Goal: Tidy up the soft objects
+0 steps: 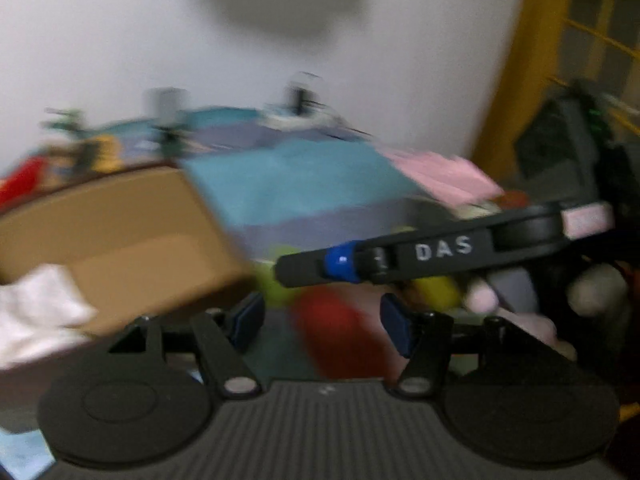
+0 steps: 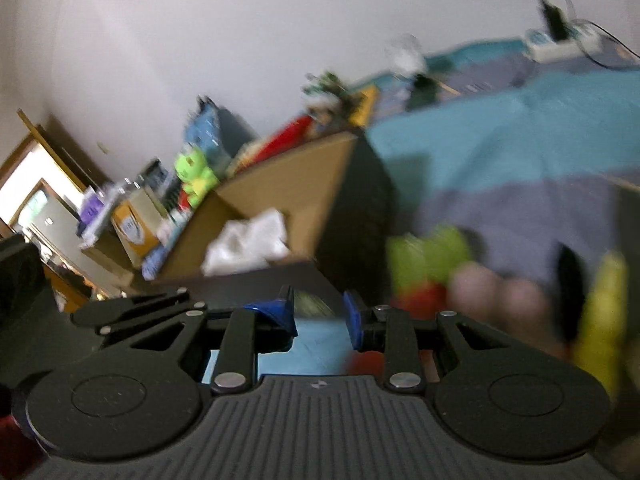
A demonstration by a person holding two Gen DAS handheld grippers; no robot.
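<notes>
Nearest the lens in the left wrist view is the left tool (image 1: 320,322), its blue pads standing wide apart with nothing pinched between them; a blurred red soft toy (image 1: 340,336) lies past the gap. Across that view, just above the pads, reaches one dark finger of the right tool (image 1: 400,256), marked "DAS" and tipped with a blue band. In its own view the right tool (image 2: 320,316) shows its blue pads a narrow gap apart, empty, with blue cloth showing through the gap.

The landmark is a brown cardboard box (image 1: 120,240), open at the top. A white cloth (image 1: 40,312) lies inside it, seen in both views. To the right of the box spreads a blue and purple striped bed cover (image 1: 304,184), and a pink folded cloth (image 1: 444,176) lies on it further right of the box. Just right of the box's near corner sit the soft toys: a lime green one (image 2: 432,256), the red one, and pale pink ones (image 2: 496,292), all smeared by blur. Behind the box, cluttered goods line the white wall (image 1: 160,40), among them a bright green plush (image 2: 196,176).
</notes>
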